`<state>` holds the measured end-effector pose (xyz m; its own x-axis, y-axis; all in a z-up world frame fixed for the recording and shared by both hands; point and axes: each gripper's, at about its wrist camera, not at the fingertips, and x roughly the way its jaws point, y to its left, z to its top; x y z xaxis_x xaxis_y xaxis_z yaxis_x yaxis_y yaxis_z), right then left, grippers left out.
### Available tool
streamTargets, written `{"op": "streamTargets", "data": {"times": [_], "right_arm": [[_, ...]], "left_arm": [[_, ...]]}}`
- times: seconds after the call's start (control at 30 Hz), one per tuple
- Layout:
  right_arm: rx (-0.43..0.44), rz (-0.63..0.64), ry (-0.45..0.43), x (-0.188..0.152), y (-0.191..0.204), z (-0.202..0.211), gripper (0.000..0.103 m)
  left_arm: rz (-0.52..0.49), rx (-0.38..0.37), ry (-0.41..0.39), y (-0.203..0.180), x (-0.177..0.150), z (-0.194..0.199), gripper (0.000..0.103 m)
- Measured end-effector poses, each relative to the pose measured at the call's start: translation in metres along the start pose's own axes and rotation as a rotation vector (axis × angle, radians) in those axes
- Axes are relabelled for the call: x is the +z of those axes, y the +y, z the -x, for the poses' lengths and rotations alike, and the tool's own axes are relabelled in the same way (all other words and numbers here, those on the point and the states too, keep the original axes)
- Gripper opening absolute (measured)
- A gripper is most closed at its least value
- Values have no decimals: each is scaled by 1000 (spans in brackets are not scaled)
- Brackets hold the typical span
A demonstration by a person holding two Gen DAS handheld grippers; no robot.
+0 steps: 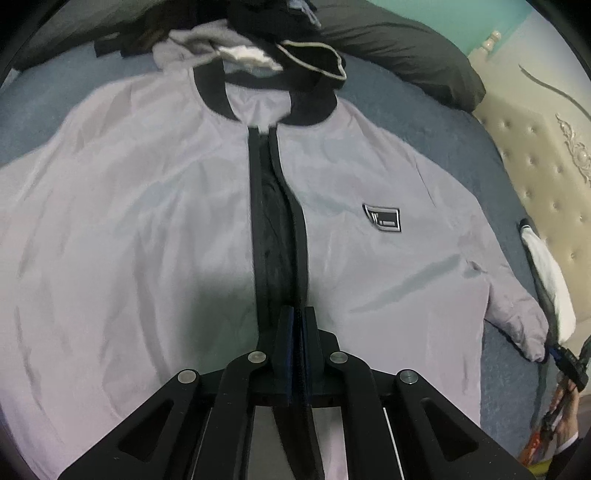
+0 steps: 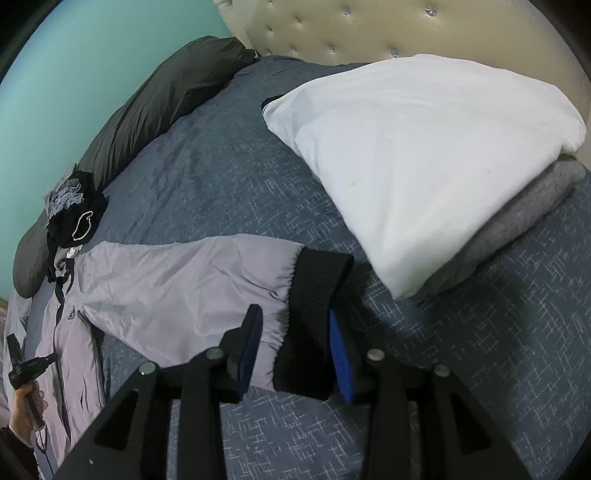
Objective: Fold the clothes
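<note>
A light lilac jacket [image 1: 147,221] with black collar and black zipper band lies flat, front up, on the blue bed cover [image 1: 44,99]. My left gripper [image 1: 297,314] is shut, its tips over the lower zipper band; whether it pinches cloth is unclear. In the right wrist view the jacket's sleeve [image 2: 177,284] stretches toward me. My right gripper [image 2: 295,343] is open, its fingers either side of the sleeve's black cuff [image 2: 314,295]. The right gripper also shows in the left wrist view [image 1: 565,362] by the cuff.
A pile of dark and grey clothes [image 1: 266,44] lies past the collar. A dark pillow [image 1: 406,51] lies along the far side. A white folded garment [image 2: 406,155] on a grey one [image 2: 517,229] sits by the tufted headboard [image 2: 369,26].
</note>
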<state>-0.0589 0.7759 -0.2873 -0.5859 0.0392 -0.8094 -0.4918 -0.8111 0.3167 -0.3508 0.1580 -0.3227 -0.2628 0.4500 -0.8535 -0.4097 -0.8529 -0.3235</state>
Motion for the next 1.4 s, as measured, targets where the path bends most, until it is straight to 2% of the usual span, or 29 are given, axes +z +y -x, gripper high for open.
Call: {"op": "streamTargets", "data": {"times": [0.13,0.27,0.43,0.53,0.7,0.87,0.9,1.0,1.03,1.4], "right_arm": [[7,-20,-1,1,-1,-2,37],[2,-10,3,1,-1,-3,38],[11,-27,7,1,-6,-3,38],[16,-33,9,2,-8,-5,38],[16,-41,0,5,-7,-5,38],[16,-42,-8,6,-5,-5,38],[18,-43,-11,6,-5,-5,34],[16,-41,-22,6,-3,-3,11],[21,-47,-24,7,-3,-2,8],[43,5,-66,15,31,19,3]], "left_arm": [[25,-17,-30,-1,11,2,16],[-13,-2,-39,-11,20,-10,16],[-83,135,5,-15,22,-34,16],[-146,175,-17,-22,18,-34,16],[-135,147,-111,-22,16,0,16],[-111,89,-158,-14,11,41,16],[-111,85,-161,-12,9,47,16],[-122,83,-159,-3,0,62,16],[-124,88,-158,2,-6,68,16],[-103,127,-138,58,-63,125,16]]}}
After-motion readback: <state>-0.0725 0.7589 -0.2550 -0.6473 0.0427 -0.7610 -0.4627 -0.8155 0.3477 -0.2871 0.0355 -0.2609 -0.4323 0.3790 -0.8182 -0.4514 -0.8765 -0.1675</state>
